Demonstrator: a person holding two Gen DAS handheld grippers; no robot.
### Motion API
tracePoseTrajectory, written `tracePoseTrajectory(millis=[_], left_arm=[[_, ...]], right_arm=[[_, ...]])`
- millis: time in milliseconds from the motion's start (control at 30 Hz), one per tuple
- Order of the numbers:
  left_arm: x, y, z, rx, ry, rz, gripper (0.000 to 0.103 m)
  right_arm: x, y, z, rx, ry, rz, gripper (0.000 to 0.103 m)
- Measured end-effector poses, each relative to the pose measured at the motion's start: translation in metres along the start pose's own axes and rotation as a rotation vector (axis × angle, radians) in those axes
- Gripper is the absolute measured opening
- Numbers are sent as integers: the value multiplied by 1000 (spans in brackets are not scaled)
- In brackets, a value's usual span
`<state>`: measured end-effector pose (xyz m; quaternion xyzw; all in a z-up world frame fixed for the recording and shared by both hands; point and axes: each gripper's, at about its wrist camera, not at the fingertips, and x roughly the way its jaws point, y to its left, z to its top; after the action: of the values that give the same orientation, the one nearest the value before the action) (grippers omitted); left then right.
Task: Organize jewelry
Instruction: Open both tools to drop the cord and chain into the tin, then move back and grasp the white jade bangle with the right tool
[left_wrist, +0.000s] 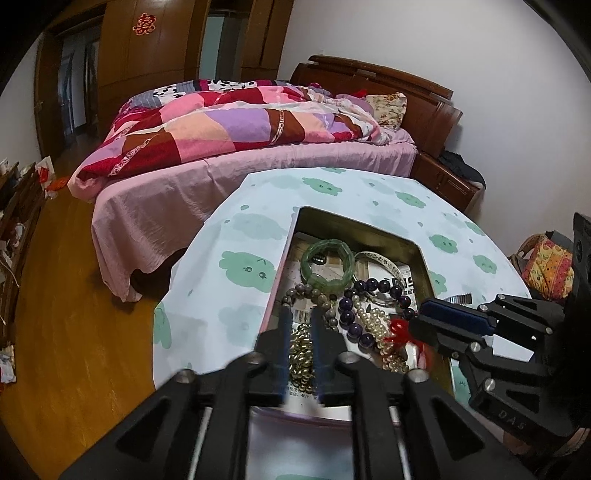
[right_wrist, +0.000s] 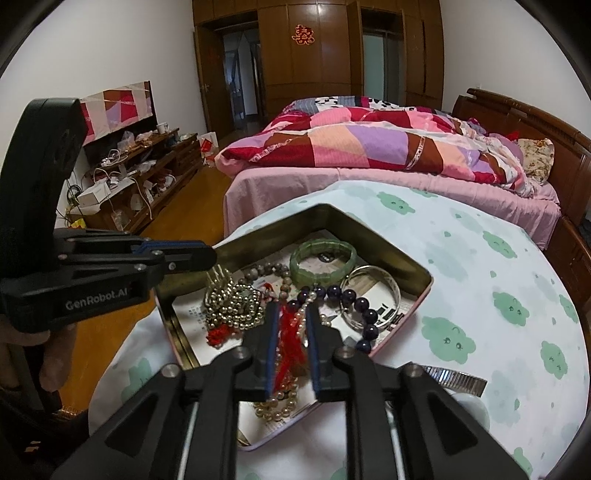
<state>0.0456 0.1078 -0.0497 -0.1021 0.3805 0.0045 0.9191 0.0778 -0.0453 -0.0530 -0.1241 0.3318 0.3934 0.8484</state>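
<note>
Between right gripper (right_wrist: 291, 334) fingers, red tassel (right_wrist: 290, 345), lengthwise along them.

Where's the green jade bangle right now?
The green bangle lies in the far part of the tin, beside the silver bangle and just beyond the purple bead bracelet, untouched by either gripper.
</note>
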Motion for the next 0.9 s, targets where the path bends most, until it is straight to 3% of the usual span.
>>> tracePoseTrajectory(millis=[33,67,100,467,600,700,900], left_arm=[[0,0,0,-1,-3,5,38],[-2,1,0,-4,-14,12,53],[-5,1,1,-6,-30,13,56],[-2,6,2,-21,-21,21,56],[-1,7,2,-26,-16,30,57],[0,4,0,-34,-15,64,67],[2,-19,-6,10,-20,60,68]], right_arm=[[0,0,0,-2,1,-5,27],[-1,0,-1,-4,1,-10,39],[-1,0,-1,-7,-2,-14,47],[-2,0,-1,-15,0,-29,51],[-5,-2,-1,-10,-8,-36,58],[-13,-6,-4,0,-17,-46,61],[-42,-39,-26,52,-25,-152,74]])
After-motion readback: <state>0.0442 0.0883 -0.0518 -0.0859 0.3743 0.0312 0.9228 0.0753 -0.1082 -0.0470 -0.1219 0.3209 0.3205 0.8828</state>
